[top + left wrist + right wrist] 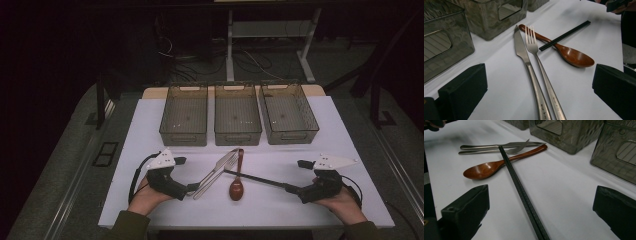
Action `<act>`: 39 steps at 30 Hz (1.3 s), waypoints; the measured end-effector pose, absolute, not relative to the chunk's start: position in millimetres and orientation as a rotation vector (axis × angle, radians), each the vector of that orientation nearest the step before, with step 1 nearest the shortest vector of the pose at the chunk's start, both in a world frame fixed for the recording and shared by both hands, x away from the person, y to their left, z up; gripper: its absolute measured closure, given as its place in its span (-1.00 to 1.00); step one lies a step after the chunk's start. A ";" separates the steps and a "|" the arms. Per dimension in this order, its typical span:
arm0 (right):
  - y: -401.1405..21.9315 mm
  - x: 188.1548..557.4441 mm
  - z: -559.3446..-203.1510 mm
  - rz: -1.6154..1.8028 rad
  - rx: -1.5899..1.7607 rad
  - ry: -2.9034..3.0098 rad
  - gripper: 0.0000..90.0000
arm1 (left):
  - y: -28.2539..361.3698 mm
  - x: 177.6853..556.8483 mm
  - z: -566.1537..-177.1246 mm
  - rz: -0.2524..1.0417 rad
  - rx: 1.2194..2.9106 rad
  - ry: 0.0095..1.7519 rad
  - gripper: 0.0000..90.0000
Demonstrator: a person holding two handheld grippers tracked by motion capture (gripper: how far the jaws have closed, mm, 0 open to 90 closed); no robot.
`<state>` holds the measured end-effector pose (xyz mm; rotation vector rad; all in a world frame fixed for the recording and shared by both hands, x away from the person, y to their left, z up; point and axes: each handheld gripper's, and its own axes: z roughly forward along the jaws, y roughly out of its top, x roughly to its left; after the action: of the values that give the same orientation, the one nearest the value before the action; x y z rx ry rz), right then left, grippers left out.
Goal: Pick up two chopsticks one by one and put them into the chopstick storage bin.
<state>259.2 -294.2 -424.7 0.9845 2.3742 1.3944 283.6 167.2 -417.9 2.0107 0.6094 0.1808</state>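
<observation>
While both hands rest at the near edge, the scene reads so:

Table (pixel 150 130): white top, seen from the high view with the person's hands at 6 o'clock.

Left gripper (pixel 192 187): at about 7 o'clock on the table, jaws spread wide with nothing between them; its tips point toward the handle ends of the knife and fork, which run up between the two black jaws in the left gripper view.

Right gripper (pixel 290 189): at about 5 o'clock, jaws likewise wide apart and gripping nothing; the chopsticks' near end lies between them in the right gripper view, untouched by either pad.

Knife (pixel 524 53): flat on the table near the centre, side by side with the fork, tip toward 1 o'clock.

Fork (pixel 537 58): just beside the knife, tines toward the bins.

Spoon (pixel 236 186): brown wood, bowl toward 6 o'clock, handle toward 12 o'clock, its handle end close to the fork's tines.

Chopsticks (pixel 255 179): black pair, lying across the spoon's handle, running off toward 4 o'clock.

Bins (pixel 237 117): three clear smoky ones in a row at 12 o'clock, well apart from the cutlery.
</observation>
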 end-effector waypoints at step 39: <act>-295.8 270.2 -403.6 1.388 0.933 2.398 -1.00 | 167.4 278.0 -419.0 0.178 1.992 0.616 -1.00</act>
<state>270.2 -295.8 -403.6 0.9332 2.3979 1.3876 278.0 167.4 -419.0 1.9918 0.6158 0.1779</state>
